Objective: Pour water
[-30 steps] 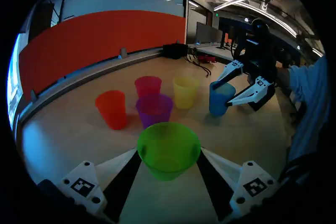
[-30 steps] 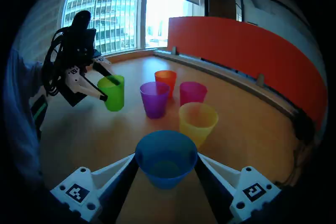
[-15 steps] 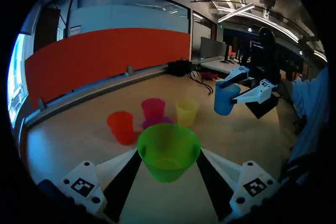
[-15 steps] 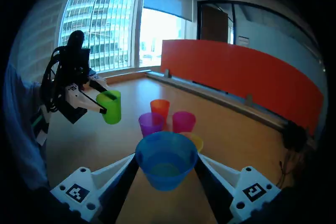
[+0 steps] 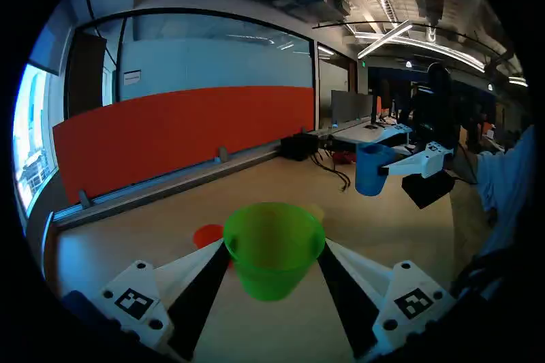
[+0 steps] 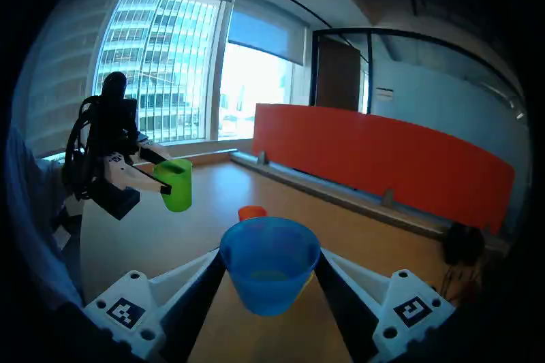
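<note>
In the left gripper view my left gripper (image 5: pixel 274 261) is shut on a green cup (image 5: pixel 274 247), held upright above the table. Farther right there, my right gripper (image 5: pixel 388 167) holds a blue cup (image 5: pixel 369 169) in the air. In the right gripper view the blue cup (image 6: pixel 270 262) sits between my right gripper's (image 6: pixel 270 274) fingers, upright, with a little liquid in its bottom. My left gripper (image 6: pixel 158 172) with the green cup (image 6: pixel 175 184) hangs at the left of that view. An orange cup (image 5: pixel 208 234) and a yellow cup's rim (image 5: pixel 315 211) peek from behind the green cup.
The wooden table (image 5: pixel 136 240) runs back to an orange wall panel (image 5: pixel 177 131). The orange cup (image 6: pixel 251 212) stands on the table past the blue cup. A black cable bundle (image 5: pixel 300 145) lies at the table's far end. A light blue sleeve (image 5: pixel 507 179) is at the right edge.
Both grippers have risen with their cups. The standing cups have dropped low in both views and are mostly hidden behind the held cups.
</note>
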`<state>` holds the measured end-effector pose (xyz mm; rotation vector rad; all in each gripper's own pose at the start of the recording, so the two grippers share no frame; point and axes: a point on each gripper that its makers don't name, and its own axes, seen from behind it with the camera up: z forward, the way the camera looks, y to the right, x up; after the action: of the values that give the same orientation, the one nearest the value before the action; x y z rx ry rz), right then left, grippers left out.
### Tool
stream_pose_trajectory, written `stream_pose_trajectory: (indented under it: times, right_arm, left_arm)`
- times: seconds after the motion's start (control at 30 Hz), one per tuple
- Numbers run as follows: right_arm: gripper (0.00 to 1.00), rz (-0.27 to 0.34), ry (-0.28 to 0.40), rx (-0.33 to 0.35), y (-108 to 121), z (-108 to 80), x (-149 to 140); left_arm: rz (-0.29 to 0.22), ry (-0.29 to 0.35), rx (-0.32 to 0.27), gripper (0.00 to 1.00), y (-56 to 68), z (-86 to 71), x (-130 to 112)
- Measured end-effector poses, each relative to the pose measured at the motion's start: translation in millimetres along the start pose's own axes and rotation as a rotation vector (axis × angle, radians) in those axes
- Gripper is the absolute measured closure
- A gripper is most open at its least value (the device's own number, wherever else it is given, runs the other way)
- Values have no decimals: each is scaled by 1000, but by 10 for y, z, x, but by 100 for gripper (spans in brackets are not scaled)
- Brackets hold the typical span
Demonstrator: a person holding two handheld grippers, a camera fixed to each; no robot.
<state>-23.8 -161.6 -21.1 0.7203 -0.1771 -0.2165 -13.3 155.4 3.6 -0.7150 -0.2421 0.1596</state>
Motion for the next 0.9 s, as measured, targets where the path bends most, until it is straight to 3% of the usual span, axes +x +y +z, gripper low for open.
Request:
stream_pose_trajectory:
  times: [0.57,0.9]
  right_arm:
    - [9,-14,100,-30,64,-36,374]
    - [9,-14,117,-30,79,-52,464]
  left_arm:
    - [-20,115,7,13,74,-95,424]
    - [-30,143,-2,13,117,-95,516]
